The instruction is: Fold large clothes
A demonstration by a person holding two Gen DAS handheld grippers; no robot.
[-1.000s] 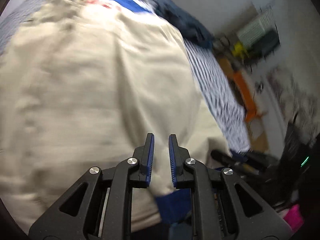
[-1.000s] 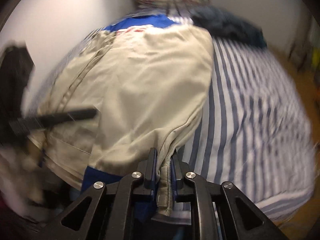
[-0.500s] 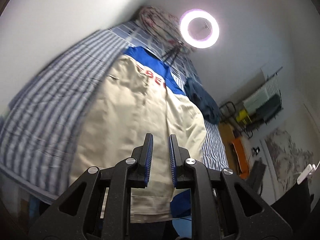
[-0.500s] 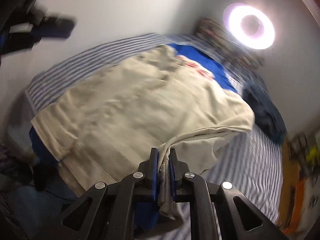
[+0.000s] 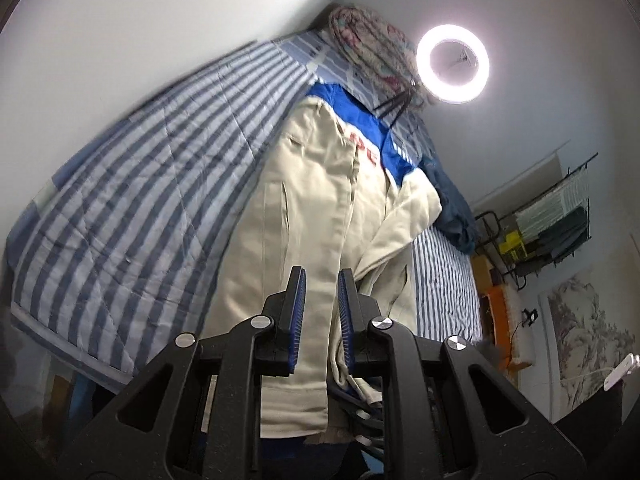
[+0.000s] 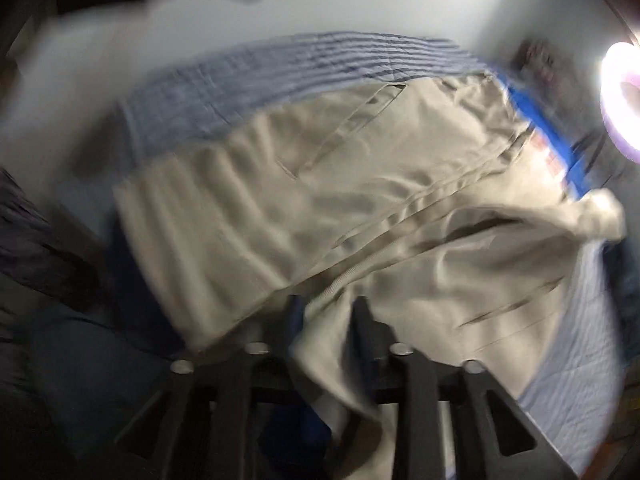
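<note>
A large beige jacket with a blue top panel (image 5: 320,208) lies spread on a bed with a blue-and-white striped cover (image 5: 152,208). My left gripper (image 5: 321,284) hovers above the jacket's lower hem, jaws slightly apart, holding nothing. In the blurred right wrist view, the jacket (image 6: 340,184) fills the frame. My right gripper (image 6: 326,308) has a fold of the jacket's beige edge between its fingers, pulled across over the body of the jacket.
A lit ring light (image 5: 452,64) stands at the head of the bed beside a rolled floral blanket (image 5: 368,44). A dark blue garment (image 5: 456,216) lies at the bed's right edge. A wire rack (image 5: 552,220) hangs on the right wall. A white wall runs along the left.
My right gripper has carried the jacket's edge leftward across the jacket, folding that side over. My left gripper has pulled back and tilted up from the fabric, still empty.
</note>
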